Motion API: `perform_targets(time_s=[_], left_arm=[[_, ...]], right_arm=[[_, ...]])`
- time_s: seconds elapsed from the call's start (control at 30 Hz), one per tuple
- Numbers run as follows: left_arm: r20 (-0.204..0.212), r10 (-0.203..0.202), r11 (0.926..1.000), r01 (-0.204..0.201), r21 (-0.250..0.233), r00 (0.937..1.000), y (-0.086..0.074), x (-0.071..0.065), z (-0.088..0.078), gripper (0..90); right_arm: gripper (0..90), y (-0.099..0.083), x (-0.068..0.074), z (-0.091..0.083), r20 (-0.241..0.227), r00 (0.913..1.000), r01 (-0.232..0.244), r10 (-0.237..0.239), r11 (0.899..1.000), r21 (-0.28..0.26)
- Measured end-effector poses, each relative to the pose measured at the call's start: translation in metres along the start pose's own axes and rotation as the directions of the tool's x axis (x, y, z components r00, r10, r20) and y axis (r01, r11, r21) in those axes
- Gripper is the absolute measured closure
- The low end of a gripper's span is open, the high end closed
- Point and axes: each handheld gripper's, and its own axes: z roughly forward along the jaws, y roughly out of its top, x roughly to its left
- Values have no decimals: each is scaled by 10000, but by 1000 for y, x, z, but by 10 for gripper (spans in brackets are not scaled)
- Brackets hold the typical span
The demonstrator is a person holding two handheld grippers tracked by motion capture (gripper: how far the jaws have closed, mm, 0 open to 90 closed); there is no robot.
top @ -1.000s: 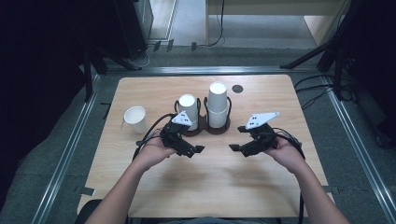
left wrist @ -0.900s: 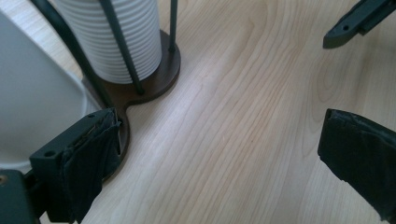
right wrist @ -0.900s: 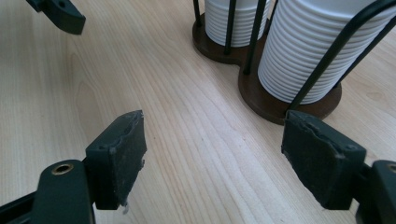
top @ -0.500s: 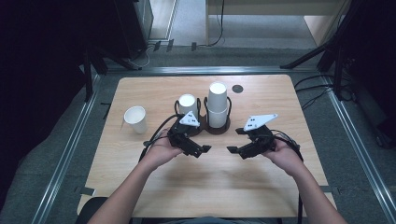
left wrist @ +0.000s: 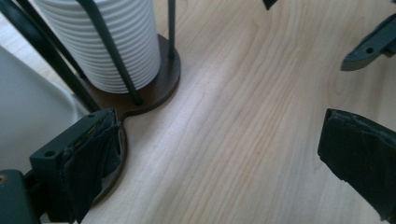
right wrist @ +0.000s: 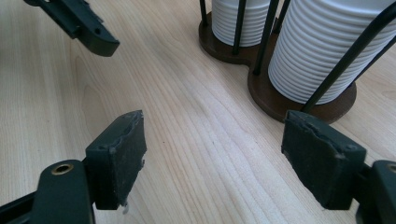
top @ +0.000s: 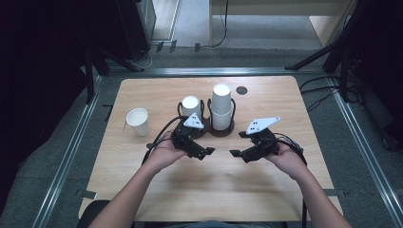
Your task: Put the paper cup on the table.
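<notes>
Since the earlier frame both hands have drawn back toward the near edge. The cup stacks stand in their holder mid-tabletop, ahead of the jaws. Left gripper and right gripper gape wide, empty. Likely the approach step: next, one reaches forward to a stack. A lone cup stands toward the left edge.

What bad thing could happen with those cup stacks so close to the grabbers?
The left gripper is open right beside the holder, so it might bump it and push the cup stacks along. The taller stack rises well above the wire posts, so a knock up high could tip cups off. The right gripper points at the left one, so the two could clash.
</notes>
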Motion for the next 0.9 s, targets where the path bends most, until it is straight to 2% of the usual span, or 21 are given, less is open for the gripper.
perform_targets(time_s=[0.3, 0.9], left_arm=[[266, -48, 10000, 46, 49, 9996, -1, 2, 0, 0], [353, -17, 10000, 16, 25, 9994, -2, 3, -3, 0]], right_arm=[[224, -2, -1, 1, -17, 9999, -114, 115, 9999, 72], [224, -3, -2, 1, -9, 10000, -34, 34, 9999, 107]])
